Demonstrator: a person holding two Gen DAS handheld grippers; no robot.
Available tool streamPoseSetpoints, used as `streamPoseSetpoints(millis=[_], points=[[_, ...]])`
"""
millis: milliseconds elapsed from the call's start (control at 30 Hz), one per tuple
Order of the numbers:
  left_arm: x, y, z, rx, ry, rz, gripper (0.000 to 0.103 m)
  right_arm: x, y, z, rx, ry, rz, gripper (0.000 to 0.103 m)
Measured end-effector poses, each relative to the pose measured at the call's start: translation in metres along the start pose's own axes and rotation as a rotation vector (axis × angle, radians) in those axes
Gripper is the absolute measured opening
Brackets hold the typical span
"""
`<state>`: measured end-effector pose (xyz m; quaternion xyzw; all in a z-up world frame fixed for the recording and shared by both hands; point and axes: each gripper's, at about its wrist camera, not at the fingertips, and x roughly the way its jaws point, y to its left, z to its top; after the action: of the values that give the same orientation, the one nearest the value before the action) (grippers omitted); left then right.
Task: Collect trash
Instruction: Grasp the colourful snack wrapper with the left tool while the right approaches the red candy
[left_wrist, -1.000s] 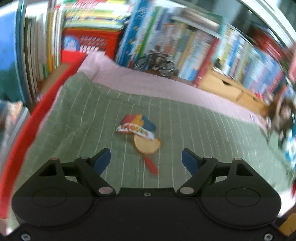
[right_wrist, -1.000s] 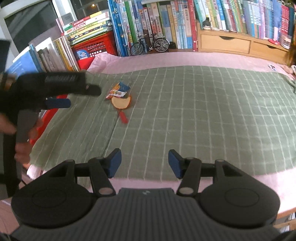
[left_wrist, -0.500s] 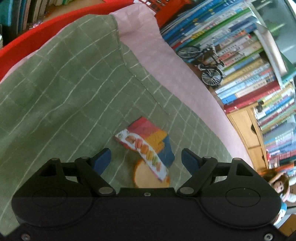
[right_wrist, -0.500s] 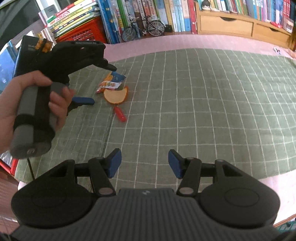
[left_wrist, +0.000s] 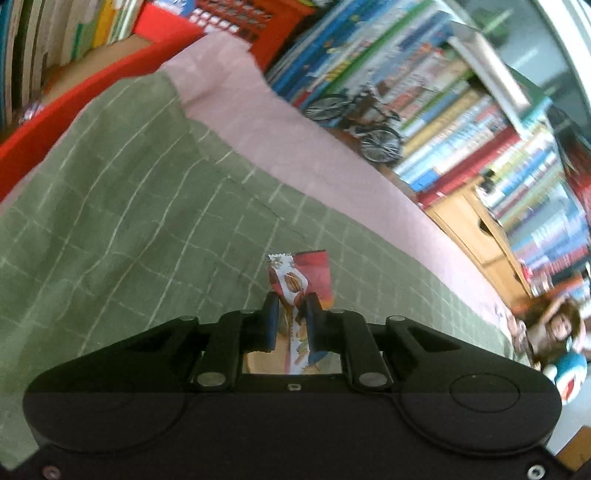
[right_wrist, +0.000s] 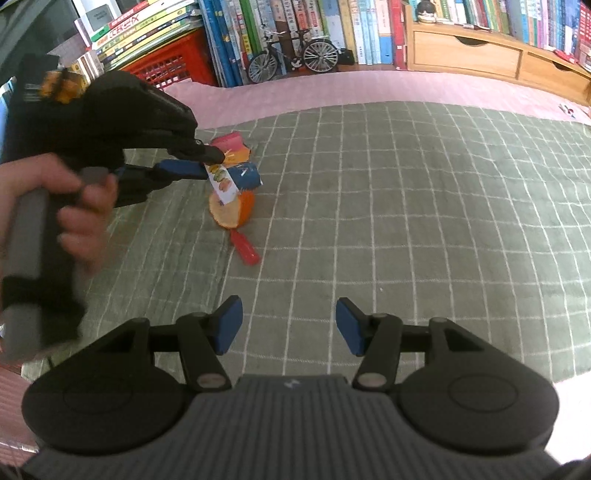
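Observation:
My left gripper (left_wrist: 291, 314) is shut on a white snack wrapper (left_wrist: 290, 282) printed with food pictures, holding it just above the green checked blanket (left_wrist: 129, 221). A red and orange packet (left_wrist: 316, 271) lies right behind it. In the right wrist view the left gripper (right_wrist: 210, 164) pinches that white wrapper (right_wrist: 223, 184) over a colourful packet (right_wrist: 240, 155), an orange round piece (right_wrist: 232, 212) and a red strip (right_wrist: 245, 251). My right gripper (right_wrist: 289, 326) hovers open and empty over the blanket's near part, well short of the pile.
A pink sheet (right_wrist: 332, 88) borders the blanket's far side. Behind it stand rows of books (right_wrist: 332, 26), a model bicycle (right_wrist: 291, 55), a red crate (right_wrist: 170, 64) and a wooden drawer unit (right_wrist: 480, 59). A person's hand (right_wrist: 74, 206) grips the left tool's handle.
The left gripper has come down onto the trash pile, shut on the white wrapper and lifted its end. The right gripper has barely moved and stays open.

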<state>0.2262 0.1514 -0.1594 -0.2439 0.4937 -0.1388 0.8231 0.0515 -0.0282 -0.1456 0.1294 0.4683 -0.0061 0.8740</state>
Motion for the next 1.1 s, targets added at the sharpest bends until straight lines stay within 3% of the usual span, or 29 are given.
streamPoseSetpoints(millis=[133,233,367,433,533,667,733,800,867,900,967,1100], points=[[-0.017,0.0,-0.007,0.05,0.03,-0.056,0.015,0.012,0.007,0.007,-0.026,0.002,0.009,0.069],[-0.012,0.004,-0.013,0.091,0.07,-0.02,0.015,0.022,0.013,0.012,-0.052,0.0,0.017,0.069],[0.001,0.015,-0.016,0.016,0.103,-0.011,0.02,0.034,0.02,0.02,-0.092,-0.008,0.006,0.069],[0.004,0.018,-0.017,-0.012,0.092,-0.018,0.033,0.037,0.021,0.023,-0.098,-0.01,0.002,0.069],[0.011,0.02,-0.015,-0.042,0.091,-0.023,0.044,0.042,0.021,0.027,-0.094,-0.01,0.001,0.068],[0.021,0.023,-0.015,-0.072,0.081,-0.022,0.055,0.05,0.024,0.03,-0.098,0.0,0.013,0.058],[0.023,0.019,-0.014,-0.06,0.085,-0.026,0.058,0.053,0.026,0.03,-0.111,0.001,0.012,0.046],[0.024,0.014,-0.014,-0.03,0.089,-0.01,0.057,0.053,0.027,0.029,-0.119,-0.005,0.009,0.039],[0.024,0.009,-0.016,0.002,0.089,0.009,0.047,0.051,0.025,0.028,-0.11,-0.01,0.005,0.027],[0.024,0.007,-0.018,0.022,0.092,0.028,0.028,0.049,0.023,0.027,-0.099,-0.011,0.003,0.022],[0.025,0.007,-0.022,0.032,0.112,0.048,0.016,0.045,0.019,0.024,-0.082,-0.014,0.006,0.019],[0.011,0.005,-0.026,0.051,0.108,0.039,0.02,0.036,0.014,0.019,-0.072,-0.035,0.003,0.015]])
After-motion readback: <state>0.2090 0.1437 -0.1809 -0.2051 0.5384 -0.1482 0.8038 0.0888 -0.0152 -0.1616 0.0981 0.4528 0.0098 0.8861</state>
